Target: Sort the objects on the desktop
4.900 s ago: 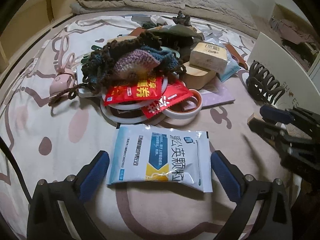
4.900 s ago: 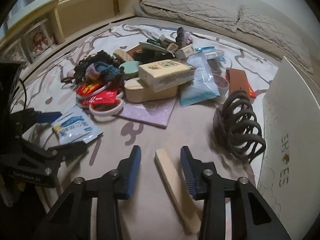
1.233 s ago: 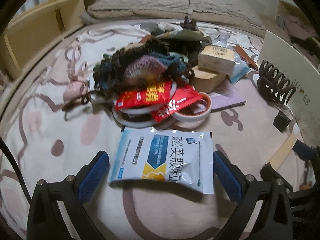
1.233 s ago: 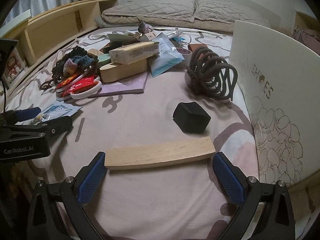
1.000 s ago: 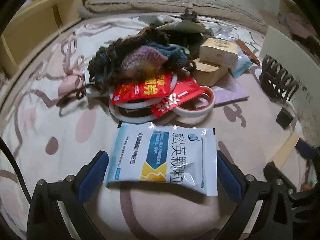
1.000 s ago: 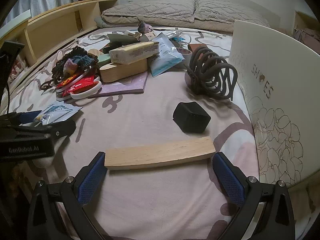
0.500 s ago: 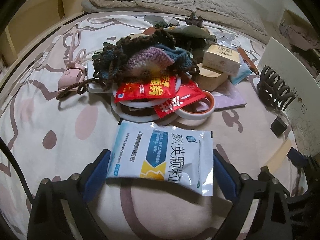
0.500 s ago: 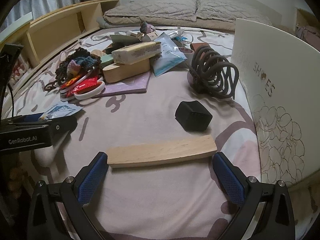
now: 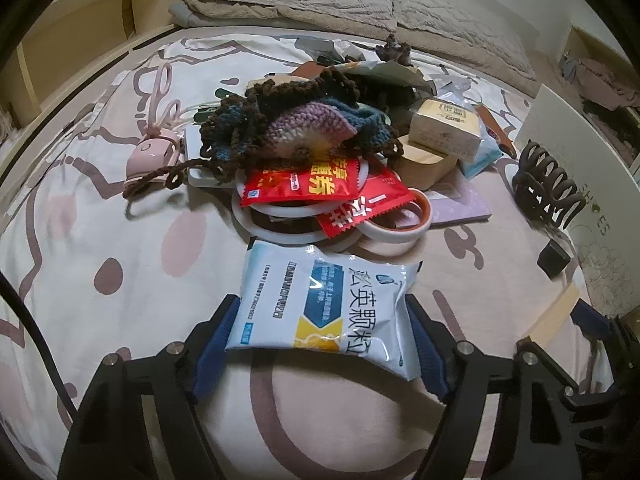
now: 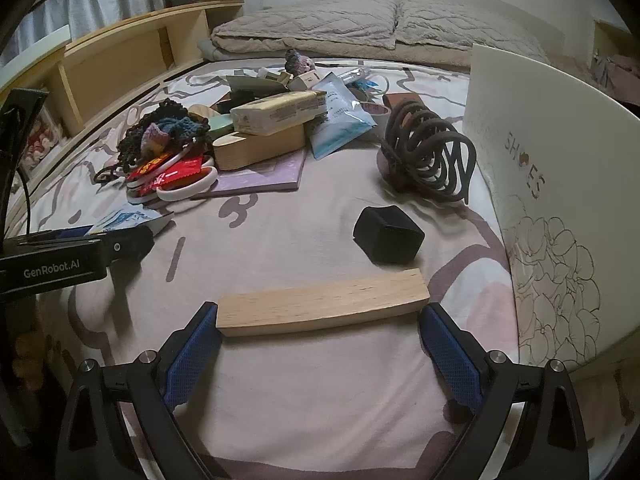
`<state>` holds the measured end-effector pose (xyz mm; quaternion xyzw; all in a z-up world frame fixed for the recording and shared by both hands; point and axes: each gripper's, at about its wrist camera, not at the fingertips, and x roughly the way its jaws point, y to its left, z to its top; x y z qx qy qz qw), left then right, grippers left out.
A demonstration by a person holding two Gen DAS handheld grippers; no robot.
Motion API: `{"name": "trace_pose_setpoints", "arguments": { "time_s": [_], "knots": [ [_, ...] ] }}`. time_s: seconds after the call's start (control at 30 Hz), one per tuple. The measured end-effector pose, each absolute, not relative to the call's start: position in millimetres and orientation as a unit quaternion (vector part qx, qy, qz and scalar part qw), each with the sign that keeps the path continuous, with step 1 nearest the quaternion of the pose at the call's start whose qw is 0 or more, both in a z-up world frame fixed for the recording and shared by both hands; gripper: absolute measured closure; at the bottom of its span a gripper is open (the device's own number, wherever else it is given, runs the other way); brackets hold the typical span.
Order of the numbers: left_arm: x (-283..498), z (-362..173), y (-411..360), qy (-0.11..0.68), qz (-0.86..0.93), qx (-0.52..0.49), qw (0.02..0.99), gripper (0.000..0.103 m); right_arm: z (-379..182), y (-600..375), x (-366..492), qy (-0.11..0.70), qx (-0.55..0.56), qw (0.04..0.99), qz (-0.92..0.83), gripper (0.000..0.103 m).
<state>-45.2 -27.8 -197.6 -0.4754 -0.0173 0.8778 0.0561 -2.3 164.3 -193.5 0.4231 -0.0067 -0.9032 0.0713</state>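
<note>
Now left tool (image 9: 320, 344) closing on blue-white sachet (image 9: 324, 304); pads at both side edges, sachet bowed up off bed (image 9: 120, 240), looks pinched. Right tool (image 10: 320, 344) spread wide, wooden block (image 10: 322, 304) lying flat between its pads, left pad touching or nearly, right pad just clear. Black cube (image 10: 388, 240) just behind block. Dark hair claw (image 10: 430, 156) farther back beside white shoe box (image 10: 560, 200). Clutter pile (image 9: 312, 148) behind sachet.
</note>
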Motion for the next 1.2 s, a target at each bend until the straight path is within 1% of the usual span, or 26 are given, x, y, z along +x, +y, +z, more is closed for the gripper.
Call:
{"name": "trace_pose_setpoints", "arguments": {
  "time_s": [0.47,0.83,1.2],
  "knots": [
    [-39.7,-195.3,-27.2,-0.014,0.879,-0.473,0.059,0.029,-192.0,164.2,-0.5,-0.010,0.421,0.075,-0.904,0.004],
    [-29.2,-192.2,-24.3,-0.021,0.878,-0.471,0.077,0.029,-189.6,162.0,2.0,-0.007,0.418,0.081,-0.905,0.004],
    [-26.5,-188.1,-22.7,-0.026,0.880,-0.467,0.085,0.029,-175.9,157.1,9.2,0.007,0.391,0.089,-0.916,0.004]
  ]
}}
